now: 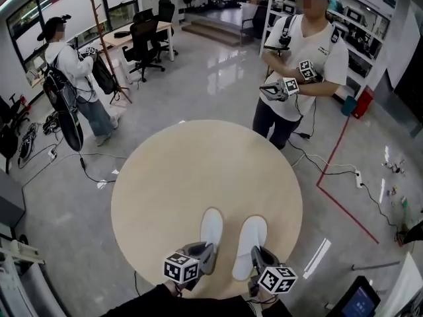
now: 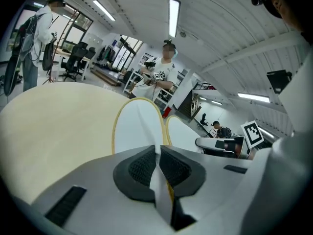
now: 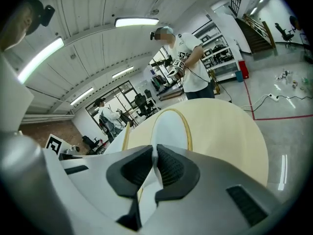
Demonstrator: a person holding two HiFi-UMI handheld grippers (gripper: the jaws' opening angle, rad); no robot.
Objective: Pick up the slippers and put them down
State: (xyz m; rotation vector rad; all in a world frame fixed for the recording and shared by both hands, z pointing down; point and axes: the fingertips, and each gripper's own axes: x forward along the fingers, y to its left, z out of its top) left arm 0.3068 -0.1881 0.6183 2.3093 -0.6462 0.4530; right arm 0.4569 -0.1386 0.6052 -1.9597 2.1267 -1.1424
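Observation:
Two white slippers with a yellow rim sit side by side, toes pointing away, near the front edge of the round beige table [image 1: 192, 170]. My left gripper [image 1: 203, 257] is shut on the heel edge of the left slipper [image 1: 211, 228]. In the left gripper view, a thin fold of that slipper [image 2: 139, 126] is pinched between the black pads of the gripper [image 2: 159, 169]. My right gripper [image 1: 260, 259] is shut on the heel of the right slipper [image 1: 251, 238]. The right gripper view shows the gripper [image 3: 153, 168] clamped on the slipper [image 3: 169, 126]. Whether the soles touch the tabletop I cannot tell.
A person in a white T-shirt [image 1: 297, 58] stands just beyond the table's far edge, holding grippers. Another person with a backpack [image 1: 69, 71] stands at the far left by a desk and office chairs [image 1: 142, 41]. Cables and a red floor line [image 1: 337, 197] run to the right.

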